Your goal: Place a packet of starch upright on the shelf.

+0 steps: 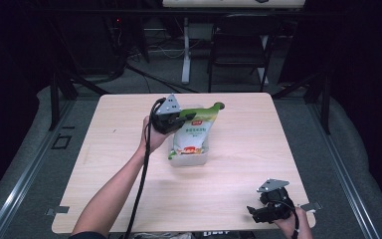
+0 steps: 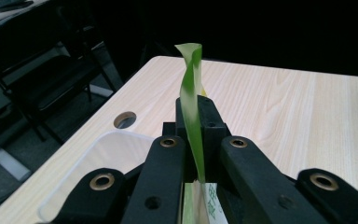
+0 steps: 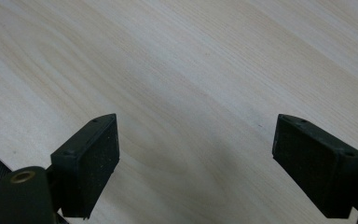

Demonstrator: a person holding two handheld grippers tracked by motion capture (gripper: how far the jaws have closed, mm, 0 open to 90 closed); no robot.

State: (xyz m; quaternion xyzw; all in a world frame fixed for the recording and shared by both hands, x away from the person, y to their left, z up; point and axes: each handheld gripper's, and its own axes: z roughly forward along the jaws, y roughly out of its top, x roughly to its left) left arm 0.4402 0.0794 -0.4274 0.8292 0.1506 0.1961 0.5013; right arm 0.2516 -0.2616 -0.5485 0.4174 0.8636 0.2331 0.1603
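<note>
A soft plastic pouch, green at its top and white lower down with a printed label, stands leaning in a clear, round-cornered plastic tub near the middle of the pale wood-grain counter. The left tool is clamped tight on the pouch's thin green top edge, which twists upward between the matte black jaws. The right tool sits at the counter's near right corner, well apart, its jaws spread wide with nothing between them over bare wood.

The left gripper pinches the green pouch edge above a clear tray.
</note>
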